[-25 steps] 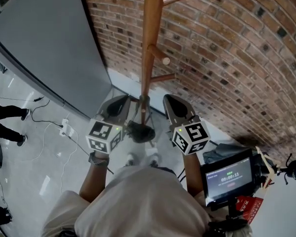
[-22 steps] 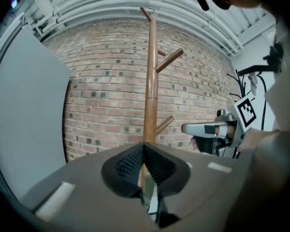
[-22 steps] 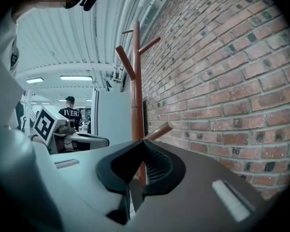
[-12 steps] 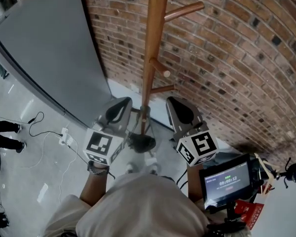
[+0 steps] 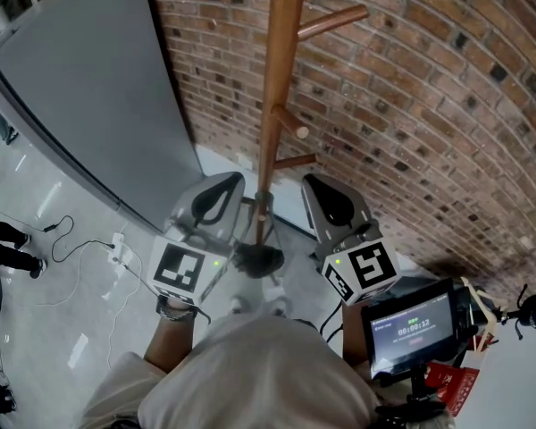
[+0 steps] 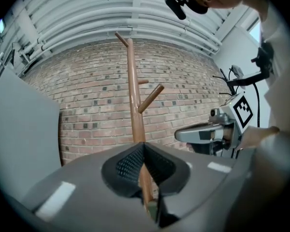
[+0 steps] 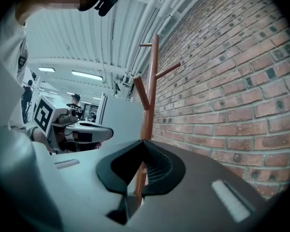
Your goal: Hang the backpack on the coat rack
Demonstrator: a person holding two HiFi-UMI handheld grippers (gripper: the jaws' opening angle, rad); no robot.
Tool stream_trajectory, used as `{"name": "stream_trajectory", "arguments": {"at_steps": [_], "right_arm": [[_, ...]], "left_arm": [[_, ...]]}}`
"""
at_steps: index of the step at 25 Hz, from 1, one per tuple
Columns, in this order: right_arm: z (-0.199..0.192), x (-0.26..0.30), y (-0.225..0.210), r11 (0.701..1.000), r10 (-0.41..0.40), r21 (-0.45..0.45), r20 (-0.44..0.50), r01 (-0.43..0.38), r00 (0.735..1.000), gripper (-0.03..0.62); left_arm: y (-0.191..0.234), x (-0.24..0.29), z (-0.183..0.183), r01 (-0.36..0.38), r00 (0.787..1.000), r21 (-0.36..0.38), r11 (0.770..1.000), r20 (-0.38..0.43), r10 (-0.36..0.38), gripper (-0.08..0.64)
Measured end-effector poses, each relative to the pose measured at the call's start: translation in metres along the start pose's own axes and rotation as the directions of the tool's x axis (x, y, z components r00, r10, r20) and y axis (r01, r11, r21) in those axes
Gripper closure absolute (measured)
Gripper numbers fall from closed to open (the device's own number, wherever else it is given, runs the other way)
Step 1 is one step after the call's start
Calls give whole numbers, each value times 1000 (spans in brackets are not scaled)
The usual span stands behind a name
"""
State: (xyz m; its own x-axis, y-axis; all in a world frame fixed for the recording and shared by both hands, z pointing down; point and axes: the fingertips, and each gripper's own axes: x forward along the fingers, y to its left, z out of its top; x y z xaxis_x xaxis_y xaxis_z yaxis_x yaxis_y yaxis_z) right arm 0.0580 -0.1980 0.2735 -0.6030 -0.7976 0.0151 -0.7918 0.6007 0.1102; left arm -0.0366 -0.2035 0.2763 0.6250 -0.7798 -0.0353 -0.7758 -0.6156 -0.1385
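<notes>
A wooden coat rack (image 5: 275,96) with bare angled pegs stands against the brick wall, its dark base (image 5: 256,258) on the floor between my hands. My left gripper (image 5: 226,182) is to the left of the pole and my right gripper (image 5: 318,184) to the right, both level and pointing at the wall. In the left gripper view the left gripper (image 6: 144,144) is shut on nothing, with the coat rack (image 6: 134,95) straight ahead. The right gripper (image 7: 143,142) is likewise shut and empty, facing the coat rack (image 7: 149,98). No backpack is in view.
A brick wall (image 5: 429,88) runs behind the rack and a grey panel (image 5: 89,88) leans at the left. Cables and a power strip (image 5: 118,239) lie on the floor. A small screen (image 5: 413,324) on a rig sits at lower right. People stand far off at the left.
Both grippers have risen beside the pole and rolled slightly. Their jaws have stayed shut and empty.
</notes>
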Motion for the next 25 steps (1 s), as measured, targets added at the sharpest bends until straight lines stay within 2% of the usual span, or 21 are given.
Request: {"name": "stream_trajectory", "arguments": {"at_steps": [3, 8, 13, 16, 20, 25], "right_arm": [[0, 0, 0, 1000, 1, -4, -3, -1, 1000, 592], [-2, 0, -1, 1000, 0, -5, -5, 0, 1000, 592], [-2, 2, -1, 1000, 6, -4, -9, -6, 1000, 592], [-2, 2, -3, 1000, 7, -5, -10, -7, 1000, 592], [-4, 2, -3, 1000, 8, -5, -12, -8, 1000, 592], [-9, 3, -3, 1000, 11, -5, -21, -11, 1000, 592]], "left_arm": [[0, -1, -6, 1, 1000, -18, 1000, -16, -2, 561], [1, 1, -4, 3, 1000, -22, 1000, 20, -3, 561], [0, 3, -5, 3, 1000, -9, 1000, 15, -3, 561], [-2, 4, -7, 9, 1000, -1, 1000, -20, -9, 561], [-5, 7, -2, 17, 1000, 1, 1000, 9, -17, 561], [-6, 8, -5, 22, 1000, 5, 1000, 6, -22, 561]]}}
